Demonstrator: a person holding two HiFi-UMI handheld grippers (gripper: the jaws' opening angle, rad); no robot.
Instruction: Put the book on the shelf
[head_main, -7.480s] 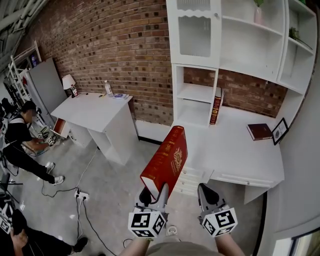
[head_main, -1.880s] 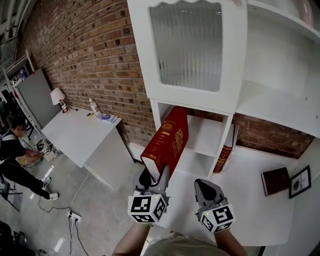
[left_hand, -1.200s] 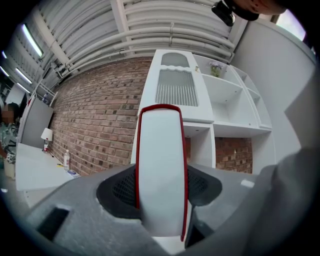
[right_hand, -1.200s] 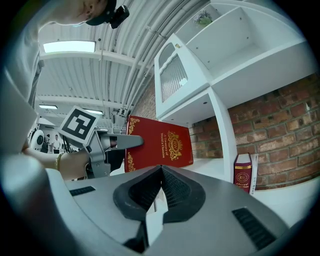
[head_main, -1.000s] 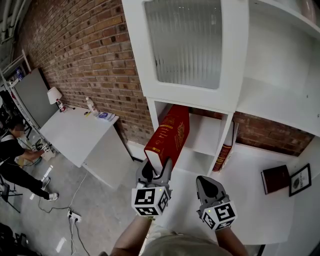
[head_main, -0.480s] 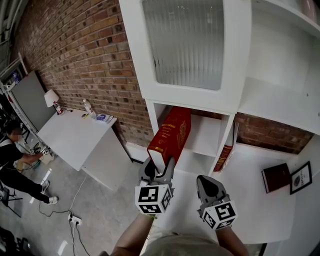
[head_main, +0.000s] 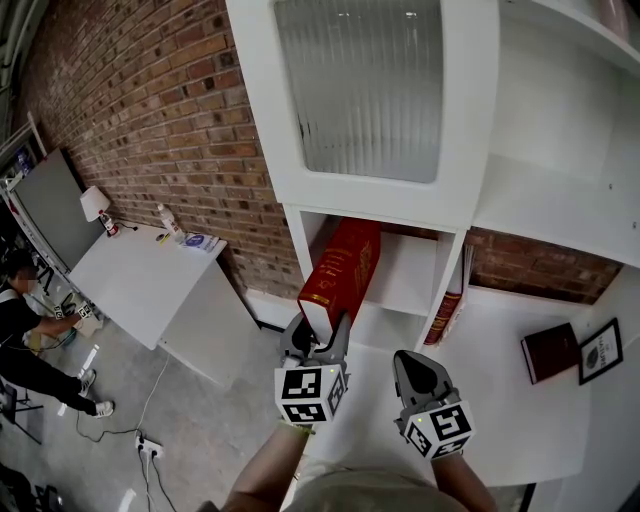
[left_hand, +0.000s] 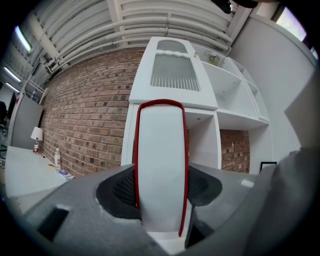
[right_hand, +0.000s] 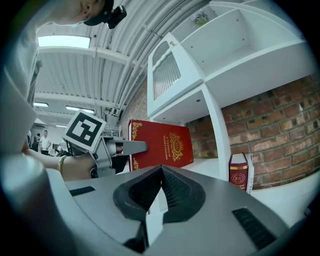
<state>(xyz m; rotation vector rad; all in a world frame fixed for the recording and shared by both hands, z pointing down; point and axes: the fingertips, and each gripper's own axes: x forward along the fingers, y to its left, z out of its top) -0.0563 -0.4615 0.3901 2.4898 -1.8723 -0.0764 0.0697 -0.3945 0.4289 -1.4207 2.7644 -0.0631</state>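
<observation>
The red book is clamped upright at its near end in the left tool, with its far end inside the shelf under the glazed door, close to the left wall. The right tool is held closed and empty over the bench. A second red book is leant past the divider. A dark book and a frame are seen near the bench's right edge.

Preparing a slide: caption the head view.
Left gripper holds a red book at the opening of the white shelf; right gripper shut, empty.
</observation>
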